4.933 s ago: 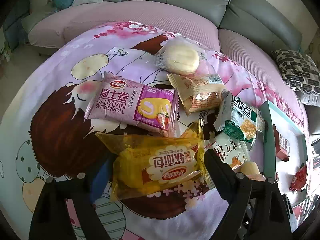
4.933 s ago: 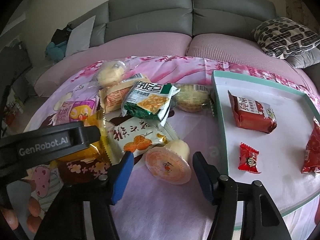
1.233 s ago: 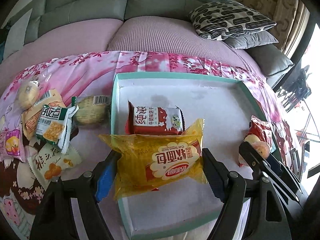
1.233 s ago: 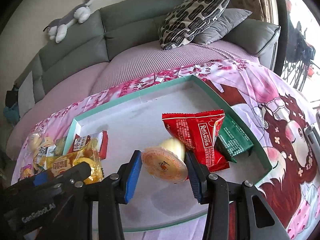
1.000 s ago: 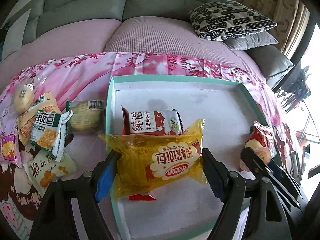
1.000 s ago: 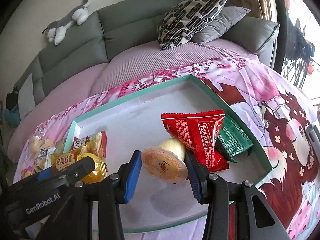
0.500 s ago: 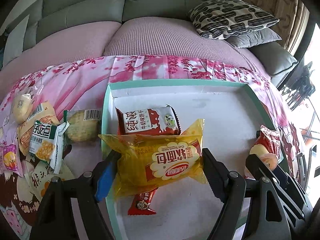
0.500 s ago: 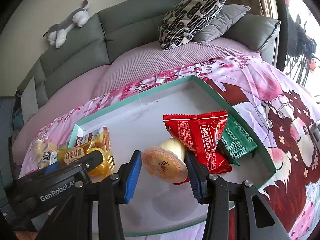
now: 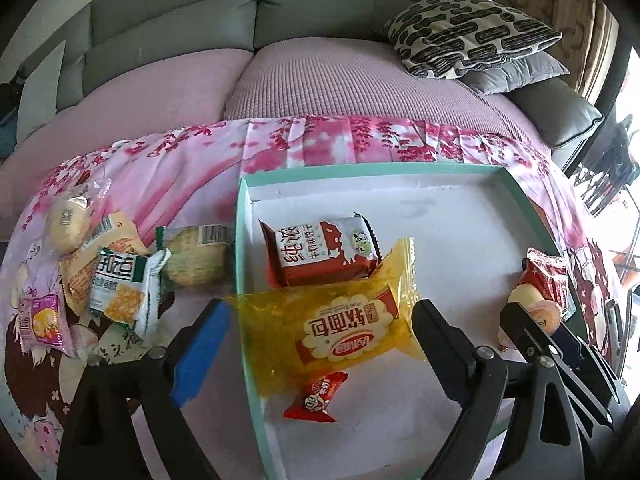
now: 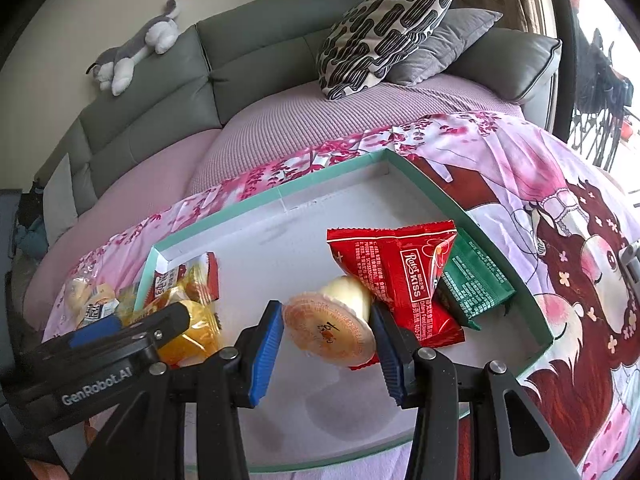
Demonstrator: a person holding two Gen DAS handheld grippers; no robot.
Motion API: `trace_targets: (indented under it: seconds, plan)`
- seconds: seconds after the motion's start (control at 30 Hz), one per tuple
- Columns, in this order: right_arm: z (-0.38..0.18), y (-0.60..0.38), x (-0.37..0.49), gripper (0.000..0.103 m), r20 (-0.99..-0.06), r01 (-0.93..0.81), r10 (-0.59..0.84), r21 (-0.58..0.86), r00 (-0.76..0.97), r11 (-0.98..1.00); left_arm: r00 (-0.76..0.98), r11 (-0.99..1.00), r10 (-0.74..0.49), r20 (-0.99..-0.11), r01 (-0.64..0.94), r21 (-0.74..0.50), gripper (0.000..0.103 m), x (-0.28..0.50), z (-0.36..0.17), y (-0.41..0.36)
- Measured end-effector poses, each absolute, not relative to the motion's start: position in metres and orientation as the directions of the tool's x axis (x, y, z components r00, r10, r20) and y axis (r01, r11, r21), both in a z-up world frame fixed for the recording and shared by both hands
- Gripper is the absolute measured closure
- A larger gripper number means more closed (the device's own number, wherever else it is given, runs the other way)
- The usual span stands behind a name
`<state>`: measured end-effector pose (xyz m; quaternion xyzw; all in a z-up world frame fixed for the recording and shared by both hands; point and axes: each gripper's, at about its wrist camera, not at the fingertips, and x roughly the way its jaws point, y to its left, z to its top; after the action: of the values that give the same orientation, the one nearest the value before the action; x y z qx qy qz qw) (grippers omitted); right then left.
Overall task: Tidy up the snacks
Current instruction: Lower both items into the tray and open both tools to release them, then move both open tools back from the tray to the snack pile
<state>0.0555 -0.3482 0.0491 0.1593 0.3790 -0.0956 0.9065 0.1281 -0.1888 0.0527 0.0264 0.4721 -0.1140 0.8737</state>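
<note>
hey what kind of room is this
Most likely a home living room: a grey sofa with cushions, a plush toy on its back, and a cartoon-print cloth under snacks.

Grey sofa, patterned cushion, plush cat

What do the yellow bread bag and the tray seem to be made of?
Yellow bread bag: thin glossy plastic film, see-through at its crinkled ends. Tray: probably cardboard, with matte white inside, teal rim and folded corners.
</note>
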Motion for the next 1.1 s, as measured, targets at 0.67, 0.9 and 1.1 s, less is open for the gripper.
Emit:
trace_targets:
  seconds: [0.67, 0.9, 1.1]
  plan:
    - [0.065, -0.34, 0.049, 0.045, -0.693, 0.273, -0.061, 0.201, 0.718, 0.941, 0.599, 0.989, -0.107, -0.794, 0.149, -0.022, 0.008, 0.116, 0.081, -0.158]
    - [0.064, -0.335, 0.051, 0.031, -0.699, 0.269, -0.071, 0.177, 0.711, 0.947, 0.594, 0.999, -0.015, -0.804, 0.051, 0.019, 0.008, 0.121, 0.071, -0.139]
    - [0.06, -0.324, 0.055, 0.019, -0.715, 0.248, -0.086, 0.125, 0.694, 0.961, 0.594, 1.0, 0.027, -0.804, -0.014, 0.023, 0.005, 0.123, 0.065, -0.126]
